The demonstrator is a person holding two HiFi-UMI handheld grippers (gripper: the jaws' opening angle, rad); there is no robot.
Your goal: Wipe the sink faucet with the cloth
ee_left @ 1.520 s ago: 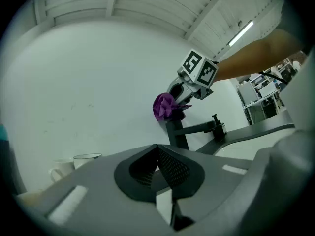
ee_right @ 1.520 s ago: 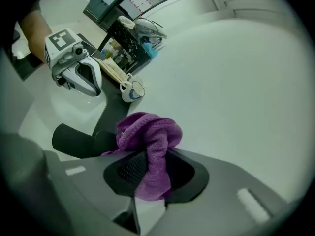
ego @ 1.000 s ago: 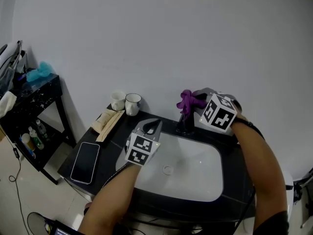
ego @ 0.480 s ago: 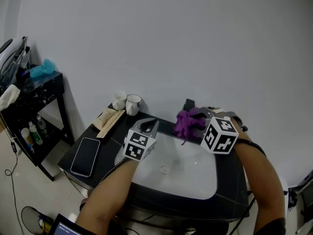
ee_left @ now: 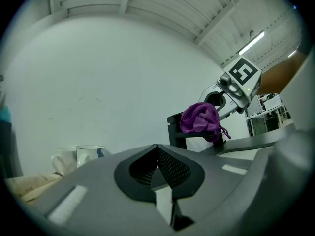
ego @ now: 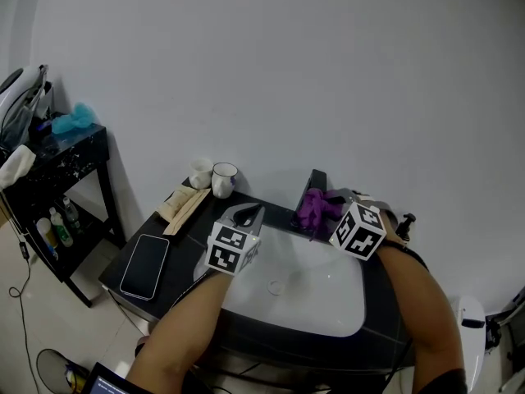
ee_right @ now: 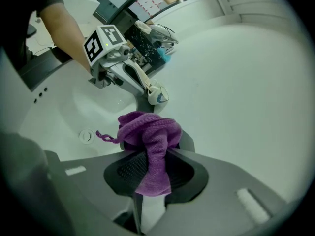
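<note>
A black faucet [ego: 317,180] stands at the back rim of a white sink [ego: 328,294]. My right gripper [ego: 330,213] is shut on a bunched purple cloth [ego: 314,206], which is pressed against the faucet's front, below its top. The right gripper view shows the cloth [ee_right: 149,137] pinched between the jaws of the right gripper [ee_right: 151,170], with part of the faucet [ee_right: 187,141] just behind it. My left gripper [ego: 248,214] hovers over the sink's left rim, shut and empty. From the left gripper [ee_left: 157,154], the cloth [ee_left: 199,118] sits on the faucet [ee_left: 176,132].
Two mugs [ego: 212,176], a flat packet [ego: 182,203] and a phone [ego: 144,263] lie on the black counter left of the sink. A black side table [ego: 57,171] with bottles stands further left. The drain [ee_right: 86,135] lies in the basin.
My right gripper has carried the cloth from the faucet's top down its front. The left gripper has stayed over the sink's left rim.
</note>
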